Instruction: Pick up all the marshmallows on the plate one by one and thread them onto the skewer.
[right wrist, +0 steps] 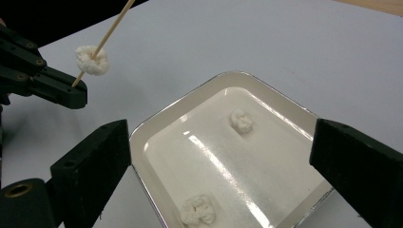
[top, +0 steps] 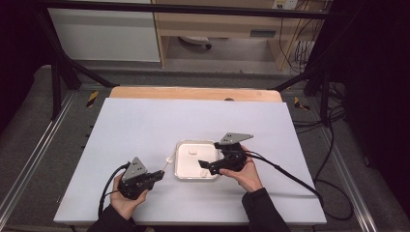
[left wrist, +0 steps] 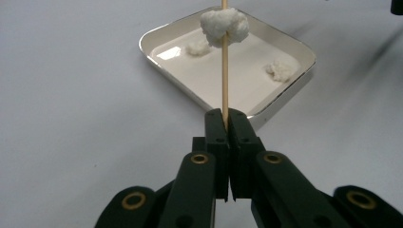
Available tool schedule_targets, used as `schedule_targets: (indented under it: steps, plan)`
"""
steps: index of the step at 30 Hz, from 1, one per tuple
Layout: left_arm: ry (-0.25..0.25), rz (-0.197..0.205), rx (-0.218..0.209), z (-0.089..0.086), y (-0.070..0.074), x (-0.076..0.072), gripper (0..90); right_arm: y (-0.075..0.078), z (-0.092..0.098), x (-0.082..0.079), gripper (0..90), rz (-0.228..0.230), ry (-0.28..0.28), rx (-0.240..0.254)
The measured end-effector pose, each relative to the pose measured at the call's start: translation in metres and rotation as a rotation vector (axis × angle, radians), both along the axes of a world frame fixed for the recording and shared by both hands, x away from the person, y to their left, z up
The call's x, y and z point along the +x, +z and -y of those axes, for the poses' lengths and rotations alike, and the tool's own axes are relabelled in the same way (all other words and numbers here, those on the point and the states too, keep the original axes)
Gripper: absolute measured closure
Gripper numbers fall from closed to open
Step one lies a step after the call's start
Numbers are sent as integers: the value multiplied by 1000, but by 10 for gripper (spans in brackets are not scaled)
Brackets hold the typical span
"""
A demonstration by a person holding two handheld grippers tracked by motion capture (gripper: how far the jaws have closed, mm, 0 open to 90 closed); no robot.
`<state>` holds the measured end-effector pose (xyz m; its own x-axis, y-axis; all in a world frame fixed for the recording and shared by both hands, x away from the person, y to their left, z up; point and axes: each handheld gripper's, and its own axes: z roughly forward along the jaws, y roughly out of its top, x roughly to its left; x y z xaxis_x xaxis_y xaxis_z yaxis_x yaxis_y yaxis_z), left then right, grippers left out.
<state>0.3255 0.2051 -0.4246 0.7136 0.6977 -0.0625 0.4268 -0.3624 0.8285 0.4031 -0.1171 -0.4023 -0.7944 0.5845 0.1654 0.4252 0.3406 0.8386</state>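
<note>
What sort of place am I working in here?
Probably a lab recording station, not a kitchen: a white-covered table inside a black frame, loose cables on the floor, and a desk behind.

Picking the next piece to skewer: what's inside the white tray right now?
Two white fluffy pieces lie apart inside the white tray: one near the far side, one near the front rim. The right gripper's jaw covers a corner of the tray.
</note>
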Motion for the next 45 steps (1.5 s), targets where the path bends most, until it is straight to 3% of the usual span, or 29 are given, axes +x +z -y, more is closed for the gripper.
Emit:
schedule_targets:
  steps: [7,10,12,17,22,24,28,37,45]
  plan:
    - [18,-9,5,-19,0,-1,884,-1,-5,9,32,-17,-55,-11]
    - [28,-13,2,-27,-1,-1,884,-1,-13,15,28,-18,-67,-62]
    - [34,-17,-2,-31,-1,-1,884,-1,-20,19,29,-26,-65,-69]
    - [40,-14,-8,-34,-2,-1,884,-2,-40,28,44,-9,-65,-116]
    - [31,-20,1,-31,-4,0,884,-8,-57,38,78,-19,-77,-121]
    - [29,-18,4,-30,-4,0,884,-11,-62,42,87,-24,-78,-151]
    - [29,-19,6,-30,-5,0,884,-19,-67,48,151,-39,-87,-156]
    - [28,-25,5,-30,-7,1,884,-34,-68,56,361,-60,-76,-242]
    - [26,-25,7,-29,-7,1,884,-39,-68,59,514,-84,-63,-248]
